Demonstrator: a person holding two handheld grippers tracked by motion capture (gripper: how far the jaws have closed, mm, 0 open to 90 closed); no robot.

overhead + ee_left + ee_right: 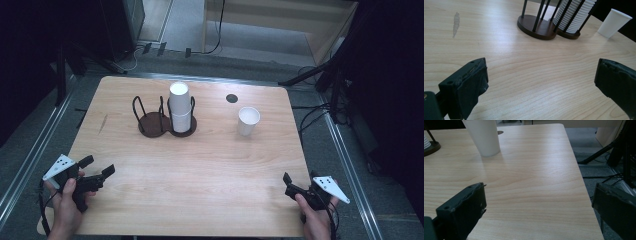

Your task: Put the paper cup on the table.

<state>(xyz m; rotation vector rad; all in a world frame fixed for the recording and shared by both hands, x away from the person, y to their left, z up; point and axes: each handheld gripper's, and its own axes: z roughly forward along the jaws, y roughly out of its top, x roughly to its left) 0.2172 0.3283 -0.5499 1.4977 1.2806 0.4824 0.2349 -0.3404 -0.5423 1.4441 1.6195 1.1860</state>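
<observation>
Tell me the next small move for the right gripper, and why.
Probably bring the right gripper forward toward the loose white paper cup. Its fingers stand wide apart with nothing between them, and the cup stands upright and alone, ahead on that side, apart from the cup holder with its stack of cups.

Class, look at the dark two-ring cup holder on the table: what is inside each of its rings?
The cup holder has a stack of white cups in its right ring. The left ring is bare. The stack covers the base beneath it.

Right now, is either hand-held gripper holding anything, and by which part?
Nothing is held. The left hand-held gripper and right hand-held gripper are both open over the light wooden table.
</observation>
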